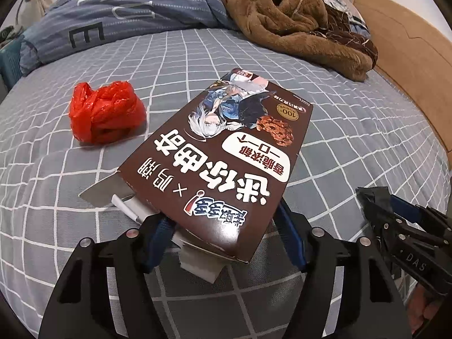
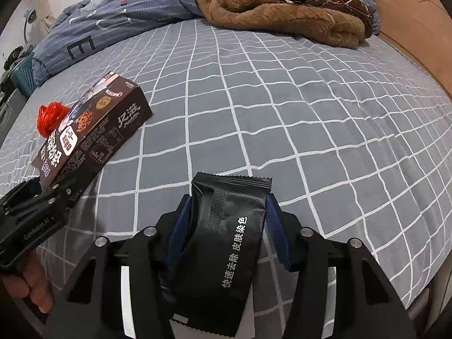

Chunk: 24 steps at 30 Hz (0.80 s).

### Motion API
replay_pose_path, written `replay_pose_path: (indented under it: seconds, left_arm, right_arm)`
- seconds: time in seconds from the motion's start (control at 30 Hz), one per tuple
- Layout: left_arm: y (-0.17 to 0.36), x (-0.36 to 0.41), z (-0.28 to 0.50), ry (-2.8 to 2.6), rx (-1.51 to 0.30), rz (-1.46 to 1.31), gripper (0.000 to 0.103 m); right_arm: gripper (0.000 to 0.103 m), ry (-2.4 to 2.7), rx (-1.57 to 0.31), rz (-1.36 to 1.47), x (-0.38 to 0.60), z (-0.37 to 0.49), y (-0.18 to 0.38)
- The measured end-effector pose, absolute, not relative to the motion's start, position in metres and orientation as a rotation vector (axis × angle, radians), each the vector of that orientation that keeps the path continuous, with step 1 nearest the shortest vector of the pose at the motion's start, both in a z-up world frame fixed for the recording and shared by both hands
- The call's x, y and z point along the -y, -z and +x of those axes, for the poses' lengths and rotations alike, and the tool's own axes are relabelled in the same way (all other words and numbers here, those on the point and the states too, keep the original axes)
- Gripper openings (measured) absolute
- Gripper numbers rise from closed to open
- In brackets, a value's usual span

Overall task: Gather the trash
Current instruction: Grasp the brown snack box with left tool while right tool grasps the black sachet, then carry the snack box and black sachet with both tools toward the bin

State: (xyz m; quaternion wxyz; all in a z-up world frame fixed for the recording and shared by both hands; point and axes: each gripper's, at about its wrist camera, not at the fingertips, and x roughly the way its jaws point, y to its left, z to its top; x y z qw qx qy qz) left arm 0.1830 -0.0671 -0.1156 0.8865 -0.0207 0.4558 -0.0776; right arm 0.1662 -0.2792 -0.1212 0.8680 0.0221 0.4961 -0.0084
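Note:
My left gripper (image 1: 223, 223) is shut on the near end of a brown cookie box (image 1: 226, 152) with an opened flap, held just above the bed. The box also shows in the right wrist view (image 2: 93, 138). A crumpled red plastic bag (image 1: 106, 111) lies on the sheet left of the box; it shows in the right wrist view (image 2: 50, 118) behind the box. My right gripper (image 2: 226, 212) is shut on a black sachet (image 2: 223, 243) with white lettering. The right gripper also appears in the left wrist view (image 1: 395, 214) at the right.
The bed has a grey checked sheet (image 2: 282, 113). A blue-grey duvet (image 1: 118, 22) is bunched at the back left and a brown fleece blanket (image 1: 296, 19) at the back right. A wooden headboard (image 1: 409, 65) runs along the right side.

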Motion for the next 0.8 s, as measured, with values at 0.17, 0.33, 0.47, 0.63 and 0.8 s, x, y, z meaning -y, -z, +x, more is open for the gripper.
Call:
replay_pose_path:
  seconds: [0.17, 0.33, 0.47, 0.63, 0.8]
  left_arm:
    - [0.112, 0.065, 0.181, 0.156, -0.934, -0.07, 0.062]
    - [0.112, 0.068, 0.18, 0.192, -0.94, -0.09, 0.043]
    - [0.109, 0.072, 0.178, 0.207, -0.937, -0.095, 0.035]
    - [0.106, 0.074, 0.176, 0.183, -0.922, -0.086, 0.033]
    - [0.099, 0.072, 0.174, 0.156, -0.896, -0.095, 0.032]
  right_arm:
    - [0.046, 0.008, -1.012, 0.048, 0.279, 0.165, 0.115]
    - [0.045, -0.007, -1.003, 0.056, 0.28, 0.165, 0.112]
    - [0.044, -0.017, -0.992, 0.057, 0.279, 0.164, 0.108]
    - [0.043, -0.023, -0.985, 0.056, 0.279, 0.164, 0.104]
    - [0.043, -0.026, -0.976, 0.059, 0.28, 0.162, 0.098]
